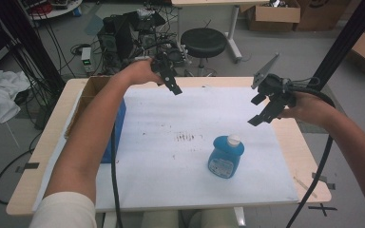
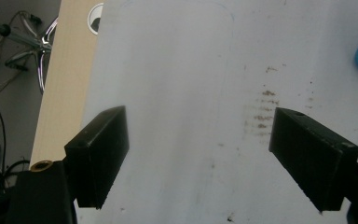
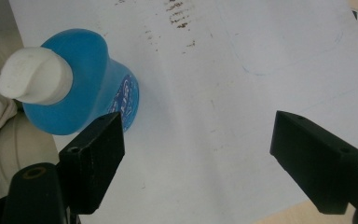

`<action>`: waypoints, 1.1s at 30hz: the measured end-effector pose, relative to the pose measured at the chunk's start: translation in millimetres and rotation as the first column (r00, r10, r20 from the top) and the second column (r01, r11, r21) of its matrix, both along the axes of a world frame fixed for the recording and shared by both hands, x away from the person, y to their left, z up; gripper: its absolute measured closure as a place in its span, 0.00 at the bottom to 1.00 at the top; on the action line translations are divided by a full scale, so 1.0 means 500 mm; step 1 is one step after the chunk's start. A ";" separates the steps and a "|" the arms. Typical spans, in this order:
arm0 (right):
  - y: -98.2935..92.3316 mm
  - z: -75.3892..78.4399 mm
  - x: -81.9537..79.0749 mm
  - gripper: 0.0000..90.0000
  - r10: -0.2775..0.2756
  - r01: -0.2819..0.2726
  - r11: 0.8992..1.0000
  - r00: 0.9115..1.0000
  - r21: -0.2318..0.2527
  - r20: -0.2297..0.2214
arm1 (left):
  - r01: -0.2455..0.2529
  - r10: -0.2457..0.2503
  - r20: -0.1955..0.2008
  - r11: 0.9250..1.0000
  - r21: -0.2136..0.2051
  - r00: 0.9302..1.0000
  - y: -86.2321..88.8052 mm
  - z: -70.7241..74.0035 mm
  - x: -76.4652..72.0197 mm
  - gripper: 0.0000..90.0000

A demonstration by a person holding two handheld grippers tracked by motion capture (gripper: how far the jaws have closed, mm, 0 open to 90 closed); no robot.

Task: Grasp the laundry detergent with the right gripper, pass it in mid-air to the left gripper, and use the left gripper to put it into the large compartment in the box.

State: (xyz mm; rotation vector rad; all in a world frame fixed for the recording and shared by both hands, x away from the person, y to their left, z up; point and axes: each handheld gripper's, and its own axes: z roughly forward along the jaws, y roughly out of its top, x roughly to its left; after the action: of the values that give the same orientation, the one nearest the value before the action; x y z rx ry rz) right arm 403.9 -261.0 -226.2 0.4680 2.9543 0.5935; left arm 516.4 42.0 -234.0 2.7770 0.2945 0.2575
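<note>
High view: counter (image 1: pixel 43 142) with white sheet (image 1: pixel 171 180) seen, blue bottle (image 1: pixel 225 156) upright at 5 o'clock of sheet centre, untouched. Right gripper (image 1: pixel 262 111) held wide at 2 o'clock, left gripper (image 1: pixel 173 85) wide at 11 o'clock, both empty. Grasp judged not yet begun; everything left.

Soft, even overhead light; the white sheet (image 1: pixel 171 156) looks slightly washed out, shadows stay faint, and close jaws blur.

I see a grey floor (image 1: pixel 285 52), a black stool (image 1: pixel 203 42), cardboard boxes (image 1: pixel 273 14) and tangled cables (image 1: pixel 52 42) beyond the table (image 1: pixel 47 142).
</note>
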 end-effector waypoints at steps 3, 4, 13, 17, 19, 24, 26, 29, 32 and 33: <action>-0.002 0.002 -0.013 0.20 -0.011 0.011 1.000 1.000 0.000 -0.001 | 0.001 -0.001 0.003 1.000 -0.006 1.000 0.000 0.003 -0.002 0.23; -0.002 0.002 -0.013 0.20 -0.011 0.011 1.000 1.000 0.000 -0.001 | 0.001 -0.001 0.003 1.000 -0.005 1.000 0.001 0.003 -0.002 0.23; -0.013 -0.001 -0.042 0.20 -0.020 0.020 1.000 1.000 0.008 -0.009 | -0.003 0.003 0.005 1.000 0.006 1.000 0.004 0.005 -0.006 0.23; -0.023 -0.001 -0.054 0.20 -0.035 0.035 0.999 0.999 0.022 -0.008 | -0.004 0.004 0.006 1.000 0.008 1.000 0.003 0.005 -0.008 0.23; -0.029 -0.001 -0.060 0.20 -0.045 0.046 0.998 0.999 0.033 -0.010 | -0.003 0.003 0.009 1.000 0.004 1.000 0.002 0.005 -0.008 0.23; -0.035 -0.002 -0.076 0.19 -0.073 0.073 0.997 0.997 0.037 -0.008 | 0.000 0.000 0.009 1.000 -0.001 1.000 0.001 0.006 -0.008 0.23; -0.034 -0.004 -0.087 0.19 -0.079 0.079 0.996 0.997 0.037 -0.006 | -0.003 0.003 0.006 1.000 0.005 1.000 0.001 0.007 -0.008 0.23; -0.034 -0.008 -0.098 0.19 -0.084 0.085 0.996 0.996 0.040 -0.011 | -0.002 0.002 0.007 1.000 0.006 1.000 0.002 0.007 -0.009 0.23; -0.036 -0.018 -0.111 0.19 -0.099 0.101 0.993 0.995 0.055 -0.032 | -0.002 0.002 0.011 1.000 0.001 1.000 0.003 0.008 -0.011 0.23; -0.036 -0.018 -0.111 0.19 -0.099 0.101 0.993 0.995 0.055 -0.032 | 0.000 0.000 0.011 1.000 0.004 1.000 0.003 0.010 -0.012 0.23</action>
State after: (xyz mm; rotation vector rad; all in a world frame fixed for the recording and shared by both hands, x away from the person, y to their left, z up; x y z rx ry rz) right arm 348.5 -278.9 -235.3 0.6314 2.9266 0.6658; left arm 510.6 43.4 -229.1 2.7787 0.2919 0.2739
